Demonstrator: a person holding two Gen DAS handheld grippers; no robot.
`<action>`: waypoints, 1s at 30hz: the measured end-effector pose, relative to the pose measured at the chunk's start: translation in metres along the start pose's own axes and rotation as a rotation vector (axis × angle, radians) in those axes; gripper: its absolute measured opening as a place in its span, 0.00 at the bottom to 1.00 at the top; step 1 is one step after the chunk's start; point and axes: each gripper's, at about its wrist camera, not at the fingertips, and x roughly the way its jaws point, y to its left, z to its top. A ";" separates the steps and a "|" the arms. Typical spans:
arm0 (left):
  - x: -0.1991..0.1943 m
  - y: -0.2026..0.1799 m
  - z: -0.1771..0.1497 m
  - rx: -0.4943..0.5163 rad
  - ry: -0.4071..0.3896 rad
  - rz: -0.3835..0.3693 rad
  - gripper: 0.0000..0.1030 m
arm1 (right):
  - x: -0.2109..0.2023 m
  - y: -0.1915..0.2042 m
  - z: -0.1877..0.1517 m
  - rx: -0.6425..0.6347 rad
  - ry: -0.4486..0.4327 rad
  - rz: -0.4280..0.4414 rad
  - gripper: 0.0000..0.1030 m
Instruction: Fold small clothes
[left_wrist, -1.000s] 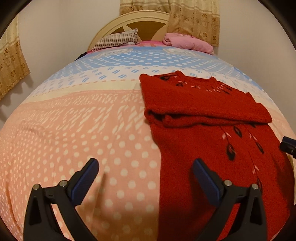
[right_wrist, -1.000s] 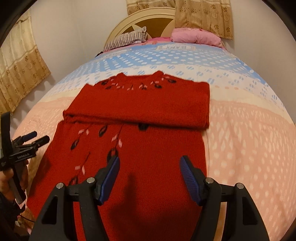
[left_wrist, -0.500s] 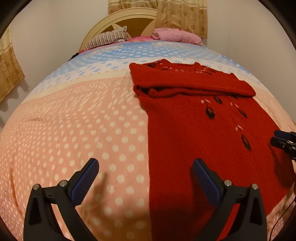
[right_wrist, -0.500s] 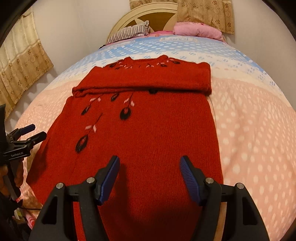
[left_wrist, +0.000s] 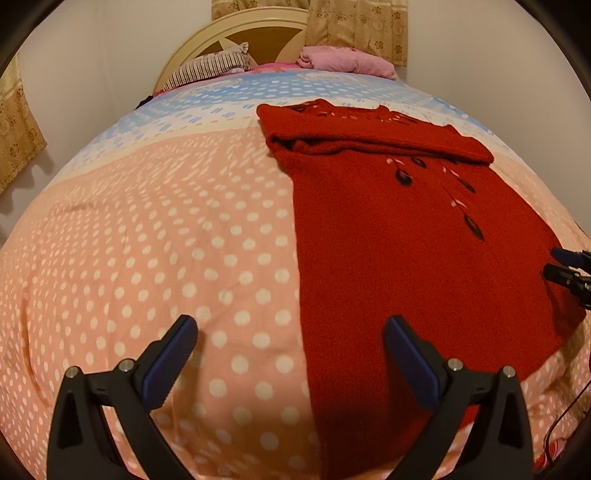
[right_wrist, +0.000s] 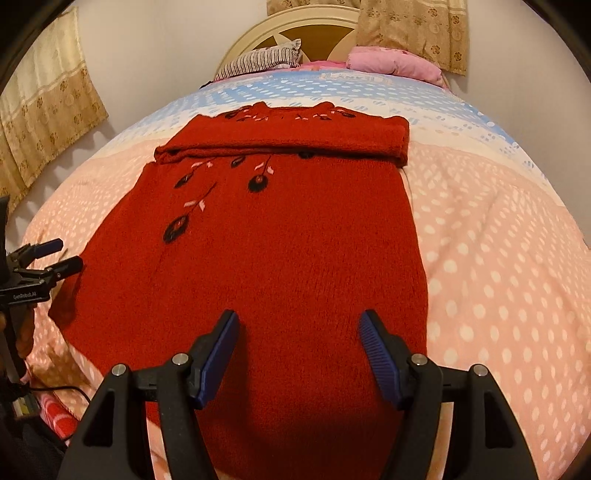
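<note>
Polka-dot bedspread carries the red sweater, sleeves already folded across its top, while left gripper and right gripper hover wide and empty near its hem, probably the next pinch for folding upward.

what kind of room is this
Most likely a bedroom: a red sweater lies on a bed with a dotted bedspread, pillows sit against a rounded headboard, and curtains hang on the walls.
</note>
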 end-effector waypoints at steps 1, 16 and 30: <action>-0.001 0.000 -0.002 0.000 0.001 -0.001 1.00 | -0.001 0.000 -0.002 -0.001 0.001 -0.001 0.67; -0.020 0.005 -0.035 -0.081 0.035 -0.187 0.73 | -0.024 -0.002 -0.036 -0.020 0.004 -0.033 0.69; -0.030 -0.009 -0.052 -0.111 0.042 -0.199 0.51 | -0.041 -0.018 -0.054 0.029 -0.030 -0.011 0.69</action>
